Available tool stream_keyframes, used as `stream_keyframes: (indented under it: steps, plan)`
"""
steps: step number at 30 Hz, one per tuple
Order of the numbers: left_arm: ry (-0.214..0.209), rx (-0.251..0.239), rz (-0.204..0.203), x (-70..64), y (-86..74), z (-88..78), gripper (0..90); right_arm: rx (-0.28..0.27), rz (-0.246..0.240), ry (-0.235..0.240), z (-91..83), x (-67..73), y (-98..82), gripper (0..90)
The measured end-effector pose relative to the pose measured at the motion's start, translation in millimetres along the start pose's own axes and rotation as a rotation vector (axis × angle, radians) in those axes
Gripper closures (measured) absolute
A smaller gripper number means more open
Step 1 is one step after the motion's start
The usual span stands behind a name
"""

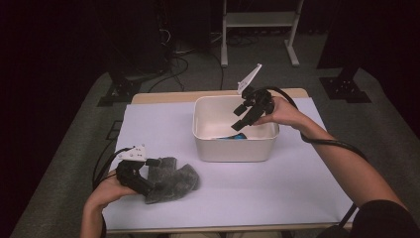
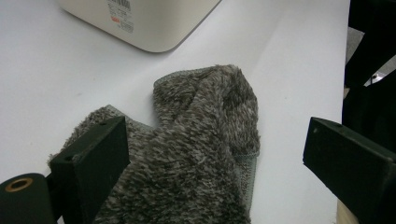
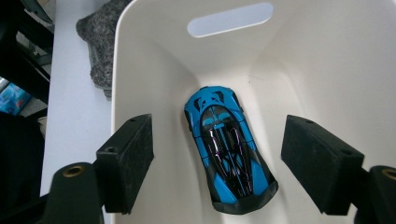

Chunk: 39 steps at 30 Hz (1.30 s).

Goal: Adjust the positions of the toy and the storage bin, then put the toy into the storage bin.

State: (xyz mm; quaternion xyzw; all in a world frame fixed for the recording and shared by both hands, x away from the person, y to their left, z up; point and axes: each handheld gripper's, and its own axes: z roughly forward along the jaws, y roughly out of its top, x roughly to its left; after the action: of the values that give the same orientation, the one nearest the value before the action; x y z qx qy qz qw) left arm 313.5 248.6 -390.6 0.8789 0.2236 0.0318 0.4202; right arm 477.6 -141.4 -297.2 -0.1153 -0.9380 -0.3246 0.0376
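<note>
While above the bin's rim [image 1: 236,139], right hand-held gripper [image 1: 242,118] open, clear of car [image 3: 228,149].

I am seeing a small white printed label [image 2: 122,14] with a barcode on the cream plastic bin's [image 2: 154,28] outer wall, ahead of my left gripper [image 2: 215,154]; its print is staying too blurred to read.

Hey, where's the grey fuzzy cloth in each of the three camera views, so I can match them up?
High view: the grey fuzzy cloth lies at lower left on the table, by the left gripper.
Left gripper view: the cloth lies at centre, between and beyond the open jaws.
Right gripper view: its edge shows at top left, outside the bin.
Shared landmark: the white bin.
</note>
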Motion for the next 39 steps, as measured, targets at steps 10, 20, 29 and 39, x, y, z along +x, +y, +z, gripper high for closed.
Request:
stream_keyframes:
  steps: [10, 20, 29, 39]
  plan:
    - [-0.001, 0.005, -0.006, -0.4, -2.6, 0.7, 6.1, -0.042, 0.015, -0.013, -16.8, 5.7, -7.9, 23.5]
    - [-0.012, 0.01, 0.006, -0.6, -1.1, 2.7, 6.1, -0.065, 0.04, -0.049, -36.7, 11.1, -19.3, 22.3]
    - [-0.014, 0.016, 0.011, -0.4, 0.8, 5.7, 6.1, -0.098, 0.064, -0.105, -68.3, 19.0, -38.2, 21.8]
    - [-0.014, 0.017, 0.012, -1.9, 0.7, 6.4, 6.1, -0.142, 0.108, -0.13, -89.9, 23.7, -63.7, 21.7]
